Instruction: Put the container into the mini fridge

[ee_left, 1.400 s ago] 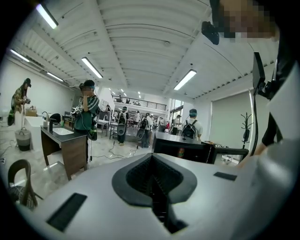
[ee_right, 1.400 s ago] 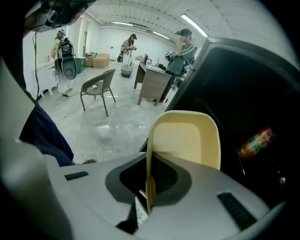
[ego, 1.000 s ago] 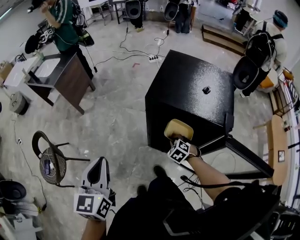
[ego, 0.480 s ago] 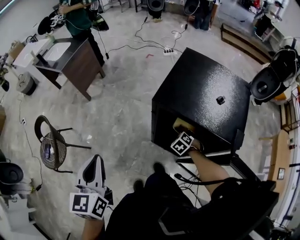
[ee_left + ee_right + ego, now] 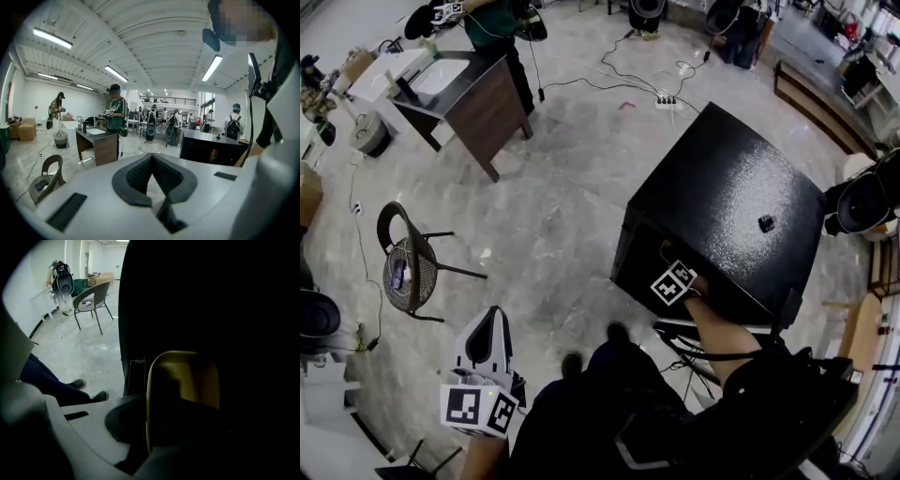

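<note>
since a second ago the right gripper point(image 5: 673, 283) has carried the container from in front of the mini fridge point(image 5: 731, 192) into its open front; in the head view only the marker cube and the forearm now show at the fridge's front edge, and the container itself is hidden under the fridge's top

in the right gripper view the right gripper point(image 5: 146, 427) has its jaws pinched together on the near rim of the yellow container point(image 5: 187, 376), which stands out ahead of them, pointing deeper into the dark inside of the fridge point(image 5: 243, 305). its long axis seems to run along the gripper's own line, so the way in is straight ahead. the container is past the fridge's front edge, but the inside is too dark to tell whether it rests on a shelf or hangs free

the left gripper point(image 5: 153, 185) has its jaws together with nothing between them, and it hangs low point(image 5: 490, 349), well apart from the fridge, out on the floor side of its front

judging from this, the right hand alone finishes the placing: it must find a surface inside before letting go of the rim, and the main risk is releasing while the container is unsupported
</note>
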Demonstrator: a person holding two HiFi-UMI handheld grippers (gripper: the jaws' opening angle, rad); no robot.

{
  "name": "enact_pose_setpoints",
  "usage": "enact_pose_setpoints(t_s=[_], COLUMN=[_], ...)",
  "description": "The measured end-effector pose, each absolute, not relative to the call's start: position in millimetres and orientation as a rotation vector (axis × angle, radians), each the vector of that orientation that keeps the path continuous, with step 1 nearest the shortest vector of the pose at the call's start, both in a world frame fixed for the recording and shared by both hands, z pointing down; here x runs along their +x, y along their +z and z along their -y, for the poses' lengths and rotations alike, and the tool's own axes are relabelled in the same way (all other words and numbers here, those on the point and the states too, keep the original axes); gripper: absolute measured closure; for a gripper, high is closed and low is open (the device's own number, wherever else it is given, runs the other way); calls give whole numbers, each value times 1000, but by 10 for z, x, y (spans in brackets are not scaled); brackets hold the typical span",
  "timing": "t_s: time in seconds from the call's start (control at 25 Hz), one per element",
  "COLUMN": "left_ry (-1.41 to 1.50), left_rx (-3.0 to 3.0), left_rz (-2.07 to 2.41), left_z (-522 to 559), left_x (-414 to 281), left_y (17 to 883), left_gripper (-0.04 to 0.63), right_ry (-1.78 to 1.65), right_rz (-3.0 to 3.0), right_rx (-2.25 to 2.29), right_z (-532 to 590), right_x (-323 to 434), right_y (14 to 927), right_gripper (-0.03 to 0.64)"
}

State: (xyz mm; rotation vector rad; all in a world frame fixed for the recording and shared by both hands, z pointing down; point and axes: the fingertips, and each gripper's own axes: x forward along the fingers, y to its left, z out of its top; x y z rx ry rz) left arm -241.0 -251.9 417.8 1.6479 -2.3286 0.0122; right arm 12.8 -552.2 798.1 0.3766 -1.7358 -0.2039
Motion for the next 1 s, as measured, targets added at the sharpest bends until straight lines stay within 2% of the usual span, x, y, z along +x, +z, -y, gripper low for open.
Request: enact_pose_setpoints(t_s=[1.0], left_ry=[-9], left_rx=[1614], left_rz=[2396], left_z=[2559], left_x=[-2316], left_y=[4270], left_gripper=[587], right_ry=[-259], right_rz=[1709], right_rx=[370], right_z=[5773], right_x=[141], right_y=[8151], right_gripper=[598])
